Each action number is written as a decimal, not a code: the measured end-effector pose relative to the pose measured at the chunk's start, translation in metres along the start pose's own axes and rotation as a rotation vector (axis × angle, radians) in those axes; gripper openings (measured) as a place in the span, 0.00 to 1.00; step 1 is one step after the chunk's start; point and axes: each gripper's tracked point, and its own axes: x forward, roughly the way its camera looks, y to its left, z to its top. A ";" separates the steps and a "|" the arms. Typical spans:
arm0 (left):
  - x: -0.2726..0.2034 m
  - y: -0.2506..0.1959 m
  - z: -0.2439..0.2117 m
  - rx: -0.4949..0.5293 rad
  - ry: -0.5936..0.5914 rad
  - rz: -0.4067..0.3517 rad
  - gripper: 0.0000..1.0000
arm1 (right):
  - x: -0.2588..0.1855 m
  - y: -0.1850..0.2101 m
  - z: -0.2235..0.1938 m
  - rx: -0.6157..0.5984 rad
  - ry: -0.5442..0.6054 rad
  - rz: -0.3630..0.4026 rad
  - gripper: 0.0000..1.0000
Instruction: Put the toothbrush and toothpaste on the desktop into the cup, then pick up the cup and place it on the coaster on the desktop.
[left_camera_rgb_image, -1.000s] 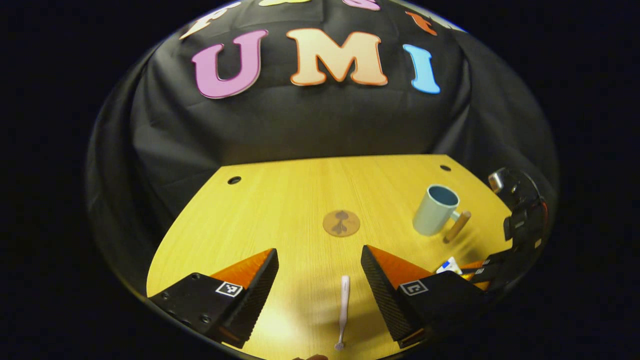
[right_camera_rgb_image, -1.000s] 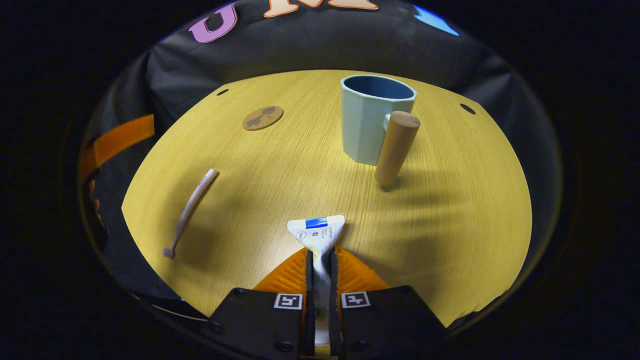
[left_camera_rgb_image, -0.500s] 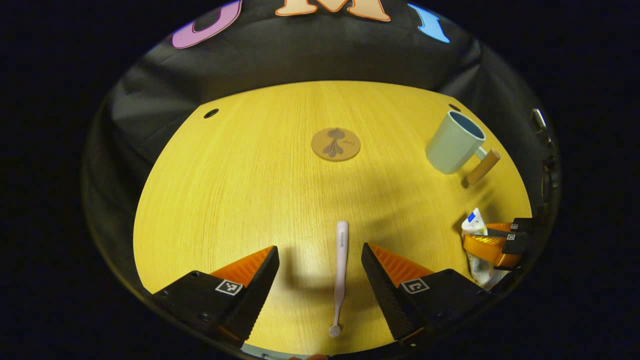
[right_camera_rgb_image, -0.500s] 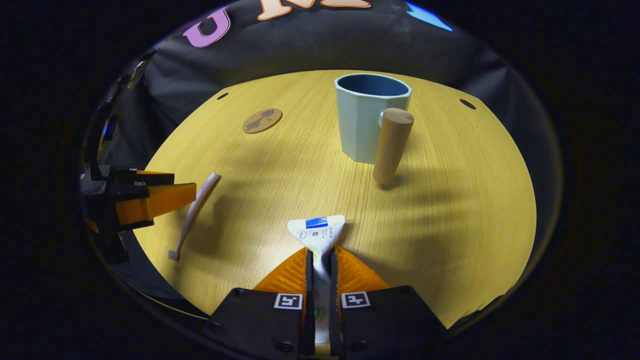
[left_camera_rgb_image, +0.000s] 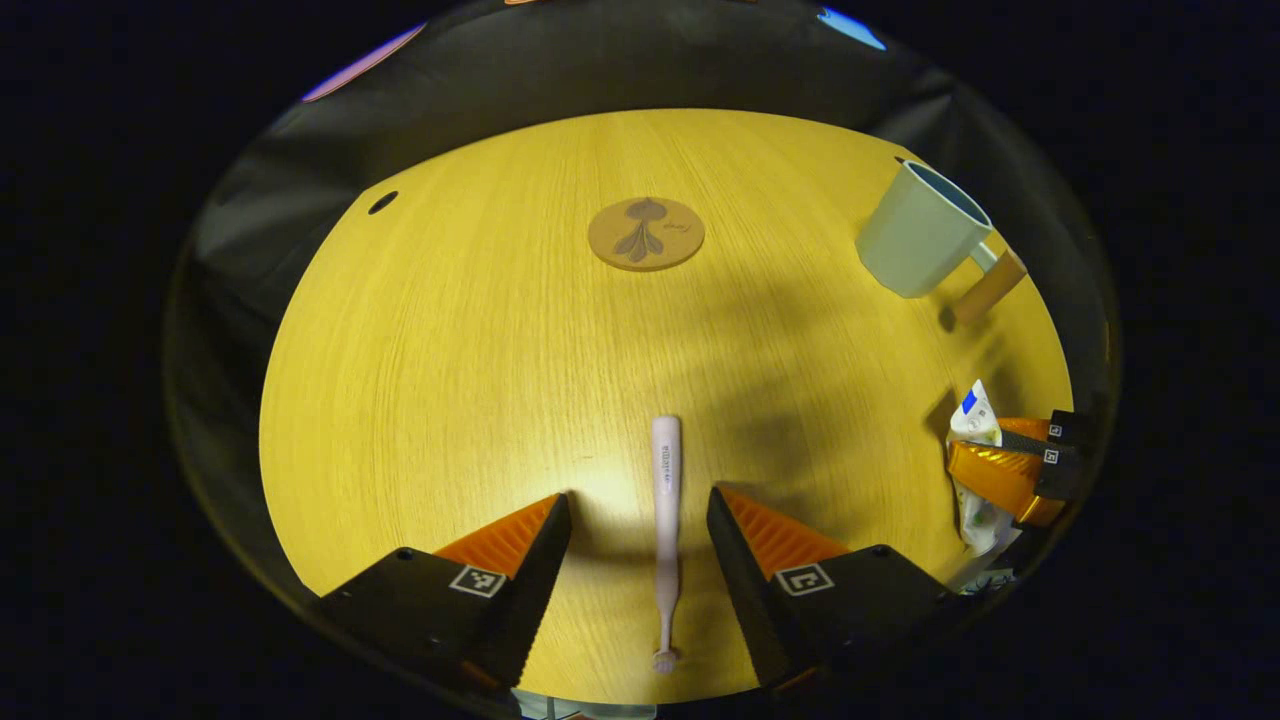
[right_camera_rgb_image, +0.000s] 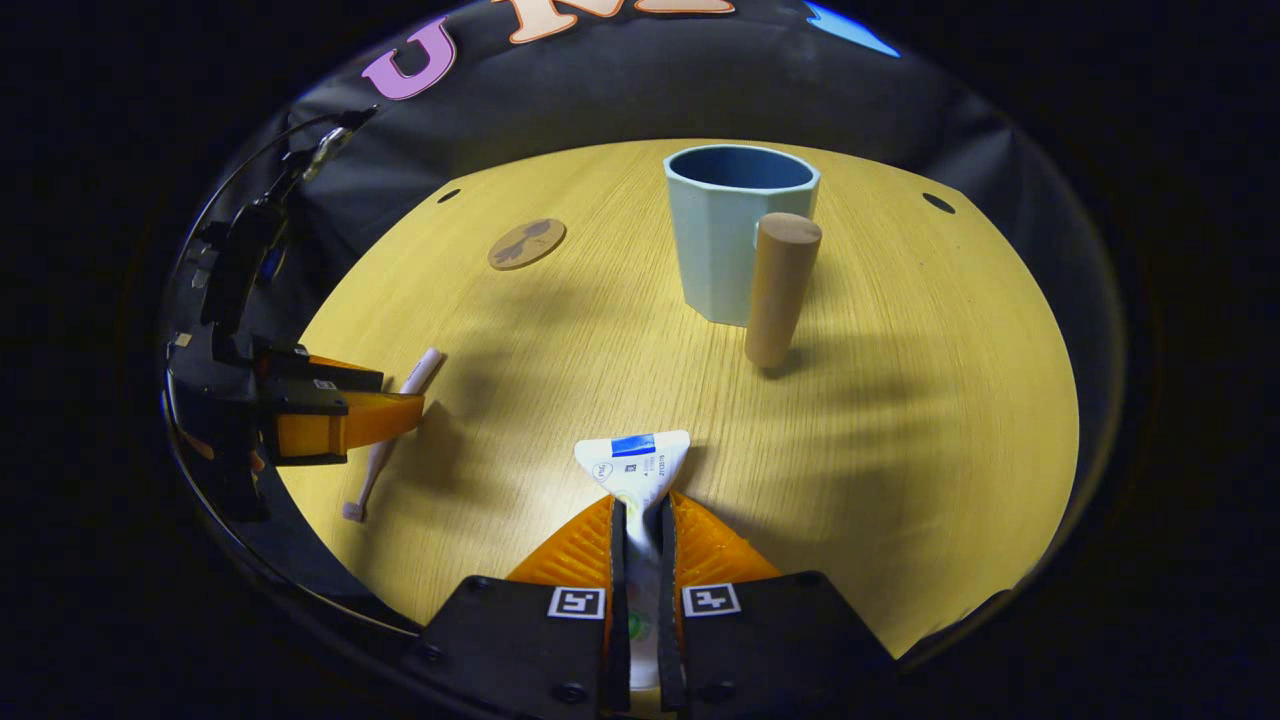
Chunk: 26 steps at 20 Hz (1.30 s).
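In the left gripper view, the left tool (left_camera_rgb_image: 638, 505) is sitting spread at the bottom of the frame, its fingers flanking the toothbrush (left_camera_rgb_image: 665, 500) lying flat on the table (left_camera_rgb_image: 450, 330) without touching it. The coaster (left_camera_rgb_image: 645, 233) is lying at upper centre and the cup (left_camera_rgb_image: 920, 243) is standing at upper right. In the right gripper view, the right tool (right_camera_rgb_image: 640, 520) is pinching the toothpaste (right_camera_rgb_image: 634, 466) at lower centre.

toothbrush (left_camera_rgb_image: 665, 520) between parted left gripper (left_camera_rgb_image: 638, 520) fingers
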 end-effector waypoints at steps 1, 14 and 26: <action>0.001 -0.003 -0.001 -0.007 0.017 -0.010 0.73 | 0.000 0.000 0.000 -0.003 0.002 -0.001 0.14; 0.001 -0.015 0.006 0.005 0.018 -0.062 0.00 | -0.001 0.000 0.001 -0.044 0.015 -0.003 0.14; -0.051 -0.018 0.030 -0.068 -0.241 -0.126 0.00 | -0.023 0.007 0.029 0.121 -0.129 0.122 0.13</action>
